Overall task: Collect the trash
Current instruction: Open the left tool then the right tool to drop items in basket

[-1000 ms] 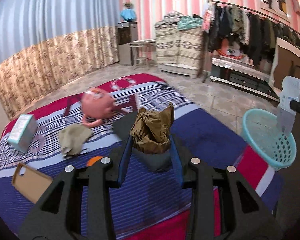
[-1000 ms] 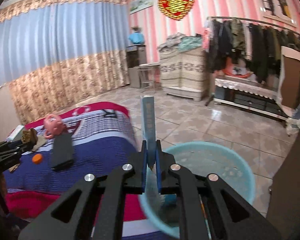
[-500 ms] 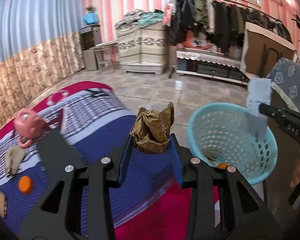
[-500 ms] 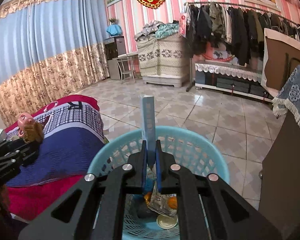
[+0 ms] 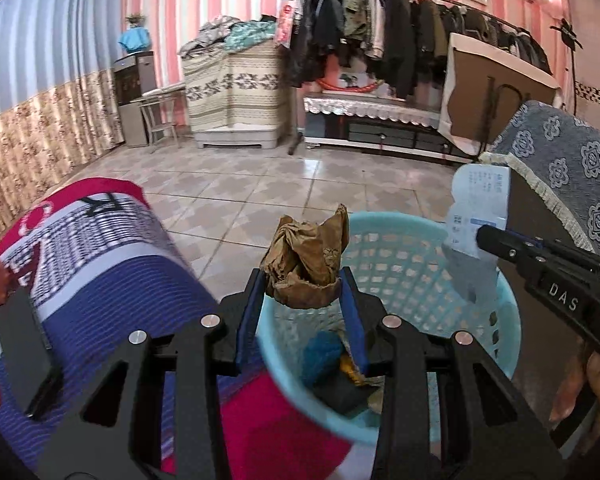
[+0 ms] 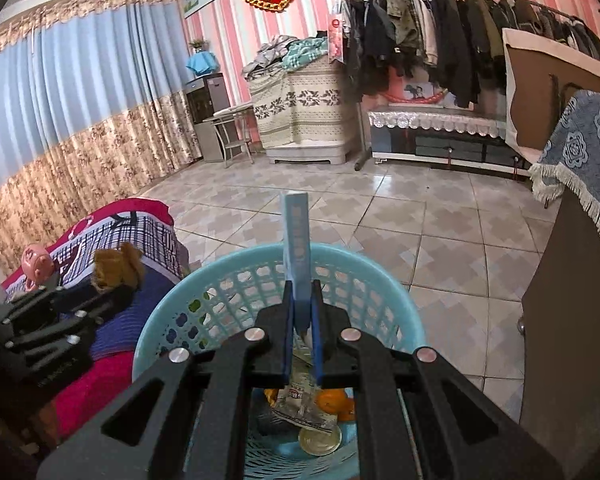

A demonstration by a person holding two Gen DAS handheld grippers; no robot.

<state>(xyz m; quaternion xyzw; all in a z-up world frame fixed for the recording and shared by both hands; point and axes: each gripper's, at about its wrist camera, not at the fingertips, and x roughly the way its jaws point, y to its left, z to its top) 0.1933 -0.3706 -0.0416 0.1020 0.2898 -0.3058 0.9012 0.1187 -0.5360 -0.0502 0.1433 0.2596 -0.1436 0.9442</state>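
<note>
Left claw moved over basket, pinching brown wad; right claw pinching blue box.

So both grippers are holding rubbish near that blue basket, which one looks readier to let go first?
Probably the right gripper. Its flat blue carton hangs well inside the rim of the basket, above the trash already there. The left gripper, with its crumpled brown paper, sits at the basket's near edge, close to the bed.

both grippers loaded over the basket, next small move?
Probably open the right gripper: its flat blue box stands above the basket. The left gripper, holding the brown wad, sits at the near rim.
</note>
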